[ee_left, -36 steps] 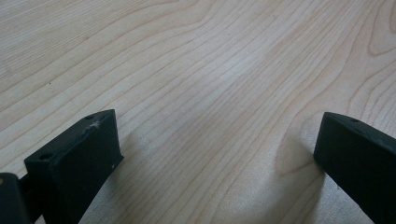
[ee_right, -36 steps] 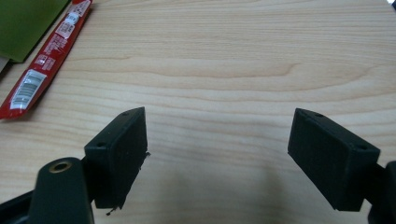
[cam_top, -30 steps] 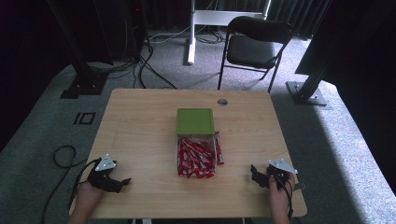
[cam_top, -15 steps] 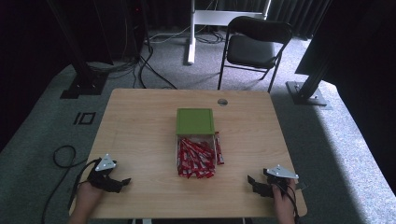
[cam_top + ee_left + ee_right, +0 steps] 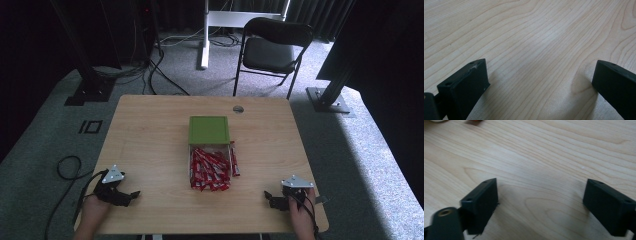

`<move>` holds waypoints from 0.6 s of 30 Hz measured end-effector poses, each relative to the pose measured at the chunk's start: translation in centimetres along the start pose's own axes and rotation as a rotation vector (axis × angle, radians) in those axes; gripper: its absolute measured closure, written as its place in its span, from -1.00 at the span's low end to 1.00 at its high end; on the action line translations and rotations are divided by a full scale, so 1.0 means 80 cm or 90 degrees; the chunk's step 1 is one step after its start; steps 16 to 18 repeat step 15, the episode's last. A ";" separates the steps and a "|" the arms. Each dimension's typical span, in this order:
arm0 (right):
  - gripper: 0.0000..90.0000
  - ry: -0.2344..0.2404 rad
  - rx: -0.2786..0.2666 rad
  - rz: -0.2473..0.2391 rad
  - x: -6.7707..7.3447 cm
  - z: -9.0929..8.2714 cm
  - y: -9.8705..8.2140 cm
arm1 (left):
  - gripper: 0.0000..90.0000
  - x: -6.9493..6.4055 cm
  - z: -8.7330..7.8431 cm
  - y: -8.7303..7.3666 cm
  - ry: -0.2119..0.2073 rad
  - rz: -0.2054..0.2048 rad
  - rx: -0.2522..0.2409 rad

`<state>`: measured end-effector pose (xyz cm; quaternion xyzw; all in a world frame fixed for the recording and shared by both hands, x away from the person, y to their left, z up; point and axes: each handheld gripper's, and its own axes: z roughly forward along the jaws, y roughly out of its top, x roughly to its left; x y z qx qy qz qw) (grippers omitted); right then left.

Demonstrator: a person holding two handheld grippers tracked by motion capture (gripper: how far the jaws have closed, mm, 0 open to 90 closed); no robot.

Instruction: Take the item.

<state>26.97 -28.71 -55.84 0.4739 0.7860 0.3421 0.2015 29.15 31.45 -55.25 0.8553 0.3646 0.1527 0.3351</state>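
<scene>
A green box (image 5: 209,130) sits at the middle of the wooden table (image 5: 150,130). Just in front of it lies a heap of red packets (image 5: 210,170), with one red packet (image 5: 233,159) lying apart along its right side. My left gripper (image 5: 131,196) rests near the front left corner, open, with bare wood between its jaws (image 5: 541,72). My right gripper (image 5: 268,196) lies near the front right corner, pointing left. Its jaws have just been opening and stand wide with nothing between them (image 5: 541,192). Both grippers are well apart from the packets.
A round grommet hole (image 5: 238,109) marks the table's far edge. A black folding chair (image 5: 272,47) stands behind the table, and black stand bases (image 5: 90,92) (image 5: 330,100) flank it on the floor. A cable (image 5: 67,167) loops off the left side.
My right gripper has slid a little toward the table's near edge. The left gripper has kept still, and the box and packets have not moved.
</scene>
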 end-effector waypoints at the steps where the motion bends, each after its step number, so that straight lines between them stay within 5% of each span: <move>1: -0.73 0.000 0.000 0.000 0.000 0.000 0.000 | -0.97 0.000 0.000 0.000 0.000 0.000 0.000; 18: -0.74 0.009 0.000 -0.008 -0.004 0.001 0.001 | -0.97 0.000 0.000 0.000 0.000 0.000 0.000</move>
